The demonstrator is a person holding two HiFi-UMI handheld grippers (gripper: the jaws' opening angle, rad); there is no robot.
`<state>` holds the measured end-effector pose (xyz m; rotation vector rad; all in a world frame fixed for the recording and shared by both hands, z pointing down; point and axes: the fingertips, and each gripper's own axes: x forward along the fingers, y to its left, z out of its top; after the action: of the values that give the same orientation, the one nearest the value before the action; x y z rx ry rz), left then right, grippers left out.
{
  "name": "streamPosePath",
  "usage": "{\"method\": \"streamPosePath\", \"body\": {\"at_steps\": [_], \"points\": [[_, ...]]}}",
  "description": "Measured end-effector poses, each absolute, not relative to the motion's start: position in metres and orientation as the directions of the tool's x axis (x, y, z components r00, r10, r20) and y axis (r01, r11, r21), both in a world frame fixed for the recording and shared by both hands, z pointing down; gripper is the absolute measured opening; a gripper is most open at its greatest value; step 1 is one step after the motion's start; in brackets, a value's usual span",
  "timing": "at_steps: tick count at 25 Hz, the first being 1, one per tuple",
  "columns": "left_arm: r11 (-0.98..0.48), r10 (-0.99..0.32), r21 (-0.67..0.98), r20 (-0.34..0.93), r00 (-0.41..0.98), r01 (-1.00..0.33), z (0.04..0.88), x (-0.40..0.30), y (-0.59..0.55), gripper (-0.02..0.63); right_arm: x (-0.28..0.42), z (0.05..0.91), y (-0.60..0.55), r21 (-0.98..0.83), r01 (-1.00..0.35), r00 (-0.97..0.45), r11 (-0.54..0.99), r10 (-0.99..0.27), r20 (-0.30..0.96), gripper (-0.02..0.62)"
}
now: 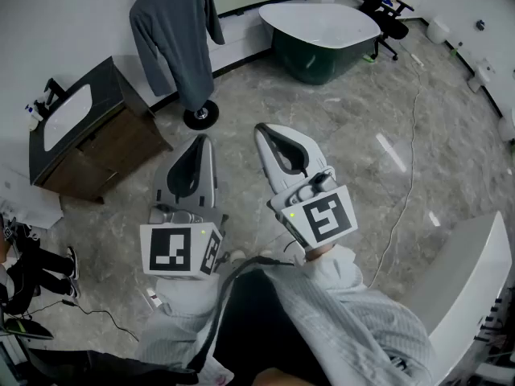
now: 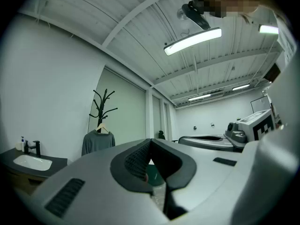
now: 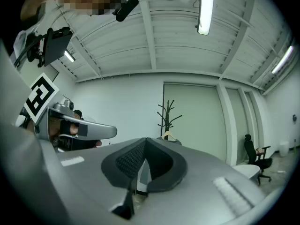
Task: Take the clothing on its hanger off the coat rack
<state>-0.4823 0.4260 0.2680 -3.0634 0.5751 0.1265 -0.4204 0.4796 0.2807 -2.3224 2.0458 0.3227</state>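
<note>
A grey sweater [image 1: 177, 34] hangs on a wooden hanger from a black coat rack whose round base [image 1: 200, 117] stands on the marble floor at the back left. Both grippers are held side by side in front of the person, well short of the rack. My left gripper [image 1: 201, 140] is shut and empty, and so is my right gripper [image 1: 266, 129]. In the left gripper view the sweater [image 2: 97, 142] and the rack [image 2: 102, 106] show far off beyond the closed jaws [image 2: 150, 142]. The right gripper view shows the rack [image 3: 168, 116] above its closed jaws [image 3: 145, 141].
A dark vanity with a white sink [image 1: 68, 112] stands left of the rack. A bathtub [image 1: 322, 24] and an office chair [image 1: 391, 18] are at the back. A cable [image 1: 402, 191] runs across the floor, and a white unit [image 1: 475, 272] is at the right.
</note>
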Motion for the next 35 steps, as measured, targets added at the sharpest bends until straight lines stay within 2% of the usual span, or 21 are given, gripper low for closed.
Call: {"method": "streamPosePath", "body": {"at_steps": [11, 16, 21, 28, 35], "points": [[-0.940, -0.337, -0.029, -0.082, 0.938, -0.341, 0.274, -0.462, 0.440, 0.005, -0.404, 0.288, 0.492, 0.103, -0.981, 0.146, -0.166, -0.973, -0.177, 0.002], [-0.910, -0.400, -0.074, -0.107, 0.910, -0.408, 0.276, -0.449, 0.450, 0.005, -0.387, 0.290, 0.515, 0.098, -0.981, 0.150, -0.168, -0.974, -0.171, 0.002], [-0.923, -0.374, -0.067, -0.087, 0.924, -0.380, 0.291, -0.425, 0.466, 0.005, -0.358, 0.309, 0.532, 0.062, -0.980, 0.178, -0.188, -0.974, -0.141, 0.003], [-0.927, -0.369, -0.050, -0.038, 0.929, -0.371, 0.314, -0.373, 0.424, 0.005, -0.307, 0.337, 0.496, 0.036, -0.980, 0.192, -0.196, -0.977, -0.096, 0.003], [-0.932, -0.359, -0.026, -0.044, 0.932, -0.361, 0.325, -0.276, 0.338, 0.005, -0.219, 0.347, 0.412, 0.050, -0.983, 0.176, -0.179, -0.982, -0.070, 0.003]]}}
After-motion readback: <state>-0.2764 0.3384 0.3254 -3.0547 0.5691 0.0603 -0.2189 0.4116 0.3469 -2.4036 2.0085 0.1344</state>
